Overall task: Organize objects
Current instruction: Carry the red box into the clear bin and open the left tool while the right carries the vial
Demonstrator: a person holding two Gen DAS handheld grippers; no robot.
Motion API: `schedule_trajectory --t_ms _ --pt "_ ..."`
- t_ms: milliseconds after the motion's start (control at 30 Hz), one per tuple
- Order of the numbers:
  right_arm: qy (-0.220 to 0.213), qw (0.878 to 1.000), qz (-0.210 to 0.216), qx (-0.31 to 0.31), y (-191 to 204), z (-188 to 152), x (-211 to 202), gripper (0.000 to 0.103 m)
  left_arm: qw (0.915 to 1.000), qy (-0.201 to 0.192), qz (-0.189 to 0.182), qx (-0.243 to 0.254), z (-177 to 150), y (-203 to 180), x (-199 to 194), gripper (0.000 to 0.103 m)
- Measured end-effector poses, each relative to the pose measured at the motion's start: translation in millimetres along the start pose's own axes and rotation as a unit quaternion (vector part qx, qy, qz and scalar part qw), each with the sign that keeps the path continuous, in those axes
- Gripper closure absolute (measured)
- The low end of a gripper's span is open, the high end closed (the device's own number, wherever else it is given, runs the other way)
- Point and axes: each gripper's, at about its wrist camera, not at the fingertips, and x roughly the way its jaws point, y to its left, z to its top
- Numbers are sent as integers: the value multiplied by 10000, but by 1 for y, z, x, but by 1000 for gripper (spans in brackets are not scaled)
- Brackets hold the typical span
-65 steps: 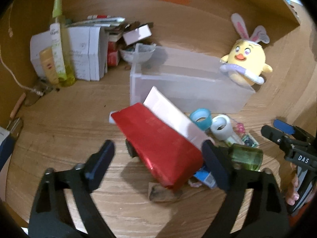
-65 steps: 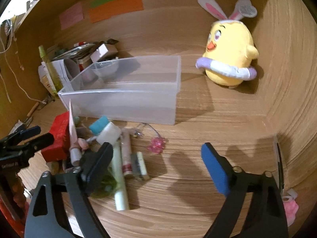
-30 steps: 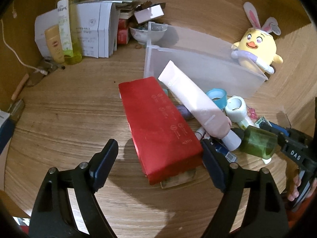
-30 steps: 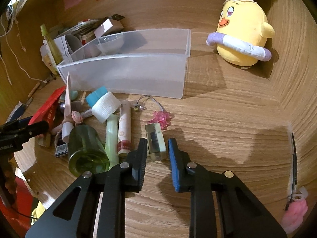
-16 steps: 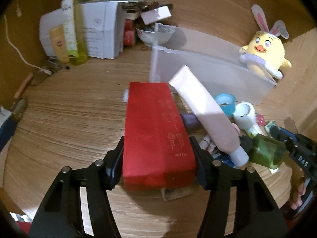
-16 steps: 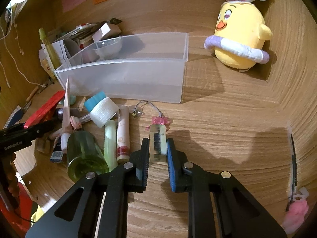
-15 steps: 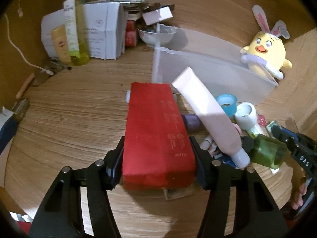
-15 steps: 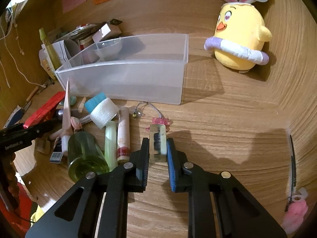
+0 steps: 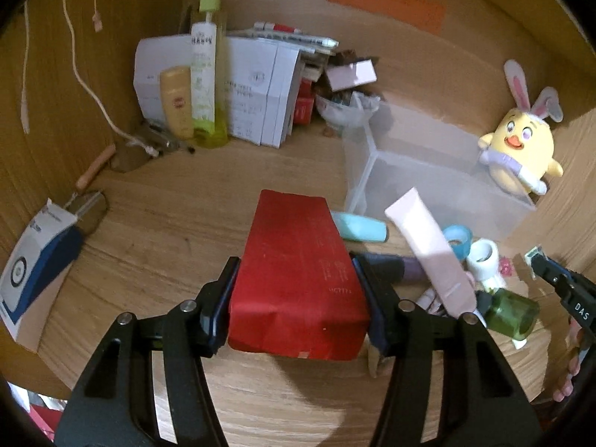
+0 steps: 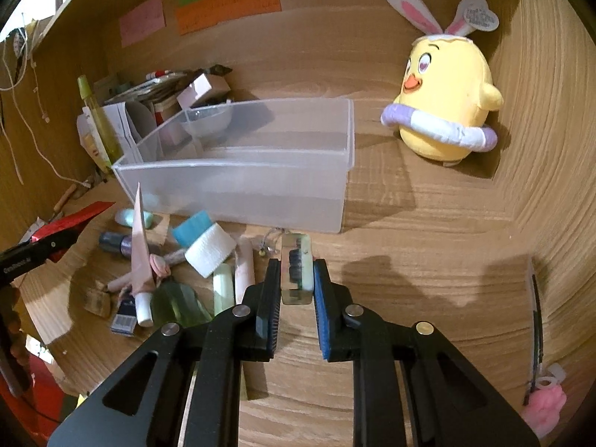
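Two loads: each gripper carries one thing, both clear of the wooden desk by the look of the shadows beneath them.
Left gripper: pressed in on the near end of a red box, one finger on each long side.
Red box axis: runs from 6 to 12 o'clock, straight out along the fingers, far end raised toward the back wall.
Right gripper: pinching a small clear block with a dark inset; the block's long axis also points to 12 o'clock.
Clear bin: from the right wrist it lies at 12 o'clock, just beyond the block, its long side broadside to the claw and its inside bare as far as can be seen. From the left wrist the same bin sits at about 2 o'clock, short end nearest.
Nearer arm: the right, I judge; its path to the bin is straight ahead and up over the near rim.
Left arm's turn: the box would likely need swinging toward 2 o'clock so its length matches the bin's.
Obstacles: a pink tube, blue tape roll, white tape roll and green bottle crowd the desk before the bin.
Open room: bare desk at 3 o'clock of the right gripper; the plush chick stands well apart at 1 o'clock.
Risk: the bin's near rim could catch a low carry.
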Motion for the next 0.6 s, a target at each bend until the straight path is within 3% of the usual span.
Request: schedule_trajectory --t_ms 333,600 --pt "-303 9995 -2 -81 11 20 -12 88 9974 -667 -209 154 25 -14 -29 45" --pt "-558 9982 20 -217 21 42 -21 88 9932 -914 -569 454 44 -41 -31 45"
